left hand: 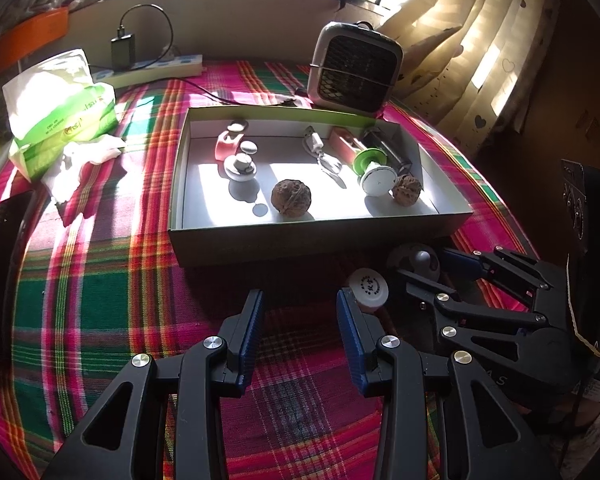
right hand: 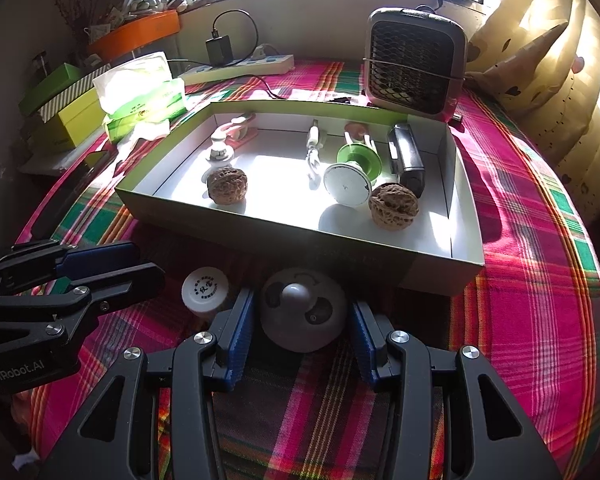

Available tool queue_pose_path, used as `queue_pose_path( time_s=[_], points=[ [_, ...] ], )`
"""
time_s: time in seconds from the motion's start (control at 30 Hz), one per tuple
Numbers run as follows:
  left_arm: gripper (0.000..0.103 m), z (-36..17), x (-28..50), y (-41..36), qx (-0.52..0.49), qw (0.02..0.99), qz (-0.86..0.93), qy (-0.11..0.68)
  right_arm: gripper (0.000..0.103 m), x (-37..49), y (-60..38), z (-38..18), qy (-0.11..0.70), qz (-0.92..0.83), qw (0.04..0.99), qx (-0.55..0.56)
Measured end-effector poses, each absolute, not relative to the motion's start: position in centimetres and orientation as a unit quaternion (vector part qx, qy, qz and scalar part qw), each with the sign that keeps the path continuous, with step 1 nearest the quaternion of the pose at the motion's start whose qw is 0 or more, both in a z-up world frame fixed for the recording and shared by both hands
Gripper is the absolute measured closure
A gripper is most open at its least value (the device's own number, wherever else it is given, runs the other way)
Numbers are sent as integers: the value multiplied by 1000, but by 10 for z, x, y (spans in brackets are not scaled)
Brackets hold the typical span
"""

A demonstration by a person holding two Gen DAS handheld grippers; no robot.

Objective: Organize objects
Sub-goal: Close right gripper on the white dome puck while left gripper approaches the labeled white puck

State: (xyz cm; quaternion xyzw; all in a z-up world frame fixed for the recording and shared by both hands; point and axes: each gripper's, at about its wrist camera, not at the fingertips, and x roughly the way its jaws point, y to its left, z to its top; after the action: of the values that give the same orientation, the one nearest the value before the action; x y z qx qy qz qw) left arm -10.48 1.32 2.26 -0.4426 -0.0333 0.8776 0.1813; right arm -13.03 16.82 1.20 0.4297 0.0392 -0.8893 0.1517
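Observation:
An open white cardboard box point(left hand: 316, 236) point(right hand: 260, 240) lies on the plaid cloth. It holds two walnuts point(left hand: 292, 202) point(right hand: 394, 206), a green and white spool point(left hand: 374, 168), a pink holder point(left hand: 228, 144), a white cable and a black case. In front of the box stand a small white-capped bottle point(left hand: 368, 288) point(right hand: 205, 290) and a grey dome with a knob point(right hand: 303, 316) point(left hand: 414, 262). My right gripper point(right hand: 302, 300) point(left hand: 420, 266) straddles the dome, with thin gaps at both pads. My left gripper point(left hand: 300, 300) point(right hand: 150, 262) is open and empty, just left of the bottle.
A small fan heater point(left hand: 354, 68) stands behind the box. At the back left are a green tissue pack point(left hand: 60, 108) and a power strip point(left hand: 152, 68) with a charger. A dark phone point(left hand: 4, 264) lies at the left edge. Curtains hang on the right.

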Motion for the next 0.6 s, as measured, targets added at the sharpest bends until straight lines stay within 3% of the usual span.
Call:
queue_pose_path(
  time_s=[0.6],
  points=[
    [67,19,-105,51,-452,207,868,-2,58,-122,194,14,23,-894,141,425]
  ],
)
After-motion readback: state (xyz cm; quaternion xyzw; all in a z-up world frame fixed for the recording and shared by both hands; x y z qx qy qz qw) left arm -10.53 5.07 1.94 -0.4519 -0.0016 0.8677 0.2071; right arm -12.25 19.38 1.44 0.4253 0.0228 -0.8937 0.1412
